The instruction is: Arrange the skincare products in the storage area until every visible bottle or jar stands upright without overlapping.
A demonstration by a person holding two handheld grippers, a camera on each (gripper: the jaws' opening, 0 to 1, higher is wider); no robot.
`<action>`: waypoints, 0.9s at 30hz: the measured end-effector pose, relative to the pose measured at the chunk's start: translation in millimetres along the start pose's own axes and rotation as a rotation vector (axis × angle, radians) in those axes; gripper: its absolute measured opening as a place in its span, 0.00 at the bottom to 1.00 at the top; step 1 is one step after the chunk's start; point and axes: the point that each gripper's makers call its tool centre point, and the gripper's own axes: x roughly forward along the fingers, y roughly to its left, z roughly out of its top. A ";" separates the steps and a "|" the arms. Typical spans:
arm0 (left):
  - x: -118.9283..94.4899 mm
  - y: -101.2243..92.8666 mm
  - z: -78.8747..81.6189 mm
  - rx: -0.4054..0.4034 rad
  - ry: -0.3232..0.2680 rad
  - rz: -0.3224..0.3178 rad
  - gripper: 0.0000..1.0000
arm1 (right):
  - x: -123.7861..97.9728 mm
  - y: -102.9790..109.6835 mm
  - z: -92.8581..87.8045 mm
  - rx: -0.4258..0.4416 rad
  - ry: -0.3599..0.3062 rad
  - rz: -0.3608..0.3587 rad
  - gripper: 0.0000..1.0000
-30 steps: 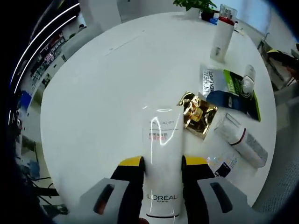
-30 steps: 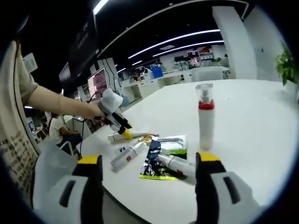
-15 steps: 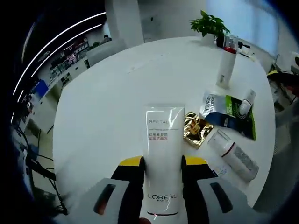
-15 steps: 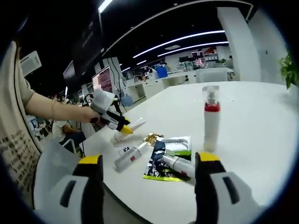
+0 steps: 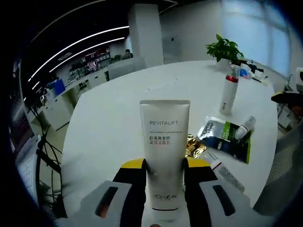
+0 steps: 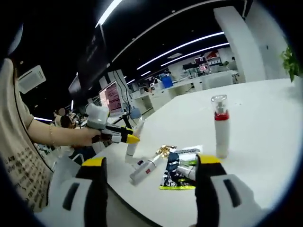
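One white tube — clamped upright in left tool.

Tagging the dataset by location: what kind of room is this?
Most likely an open-plan office: long ceiling light strips, rows of desks with a monitor behind, and a big round white table holding the products, with a potted plant at its far edge.

The white tube, flat on the table a second ago, is now lifted upright between the left gripper's jaws.
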 end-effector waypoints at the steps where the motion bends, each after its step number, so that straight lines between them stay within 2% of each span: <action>1: -2.9 -1.5 1.5 -0.010 -0.010 0.002 0.27 | 0.7 2.7 -0.5 -0.002 0.003 0.008 0.77; 8: -23.3 -16.9 14.8 -0.036 -0.078 0.008 0.27 | 9.0 30.5 8.9 -0.027 -0.003 0.080 0.76; 12: -38.5 -36.0 27.4 -0.024 -0.115 -0.005 0.27 | 17.7 45.5 23.0 -0.051 -0.022 0.128 0.75; 16: -53.7 -61.5 40.3 0.008 -0.156 -0.030 0.27 | 28.1 59.0 40.8 -0.080 -0.070 0.165 0.75; 21: -62.9 -86.3 46.8 0.068 -0.166 -0.064 0.27 | 38.1 67.8 45.1 -0.108 -0.058 0.200 0.73; 27: -67.1 -116.6 52.1 0.085 -0.177 -0.115 0.27 | 48.2 72.9 56.1 -0.099 -0.074 0.209 0.66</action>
